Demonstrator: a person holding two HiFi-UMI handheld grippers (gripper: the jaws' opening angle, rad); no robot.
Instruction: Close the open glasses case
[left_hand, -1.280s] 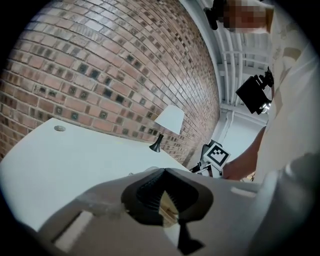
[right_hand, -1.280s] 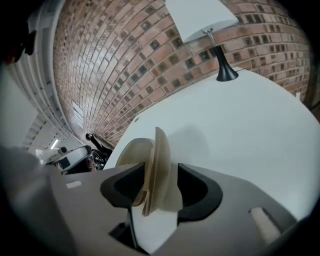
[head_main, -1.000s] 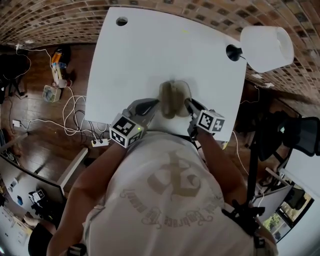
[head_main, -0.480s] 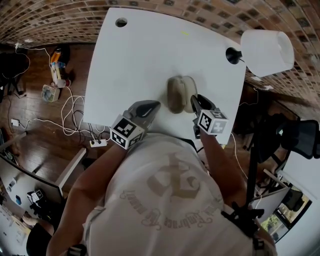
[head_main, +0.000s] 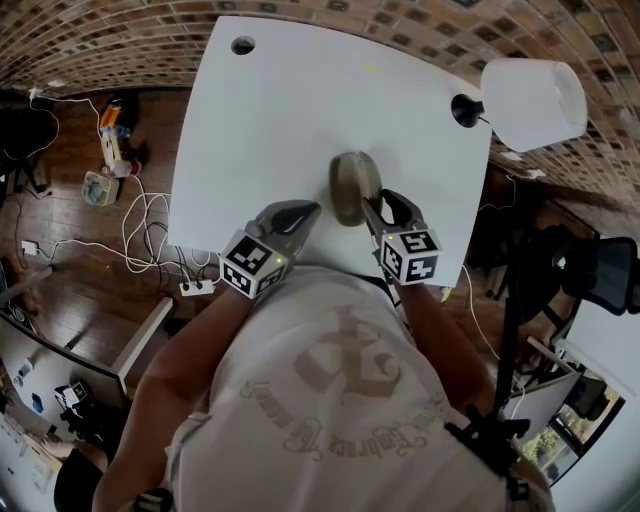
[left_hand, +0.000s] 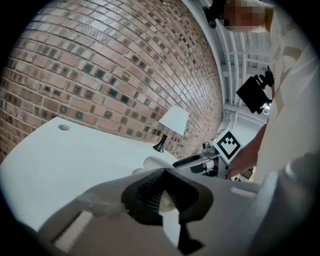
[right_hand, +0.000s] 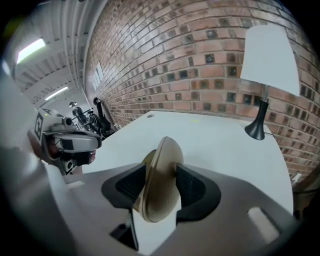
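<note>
Jaws of the right gripper (right_hand: 160, 172) are opening, with the tan glasses case (right_hand: 157, 197) standing on edge between the pads. Both pads lie close against its two shells, but I judge they no longer press. Jaws of the left gripper (left_hand: 165, 172) are closed tip to tip on nothing, and it sits low just left of the case. The case sits at the near middle of the white table (head_main: 290, 110). Its shells look almost together, with a thin seam showing along the rim, and I cannot tell whether it has latched. To finish well, centre the pads on the broad faces, not the rim. Squeeze square to the seam so the case cannot squirt out sideways, and bring the left tips against the far shell if it tips. Check that the seam disappears before letting go. Nothing lies on the tabletop near the case. Farther off, a table lamp (head_main: 533, 95) stands at the right corner and a cable hole (head_main: 243, 44) at the far left corner, both well apart. A brick wall (right_hand: 200, 60) lies behind.
</note>
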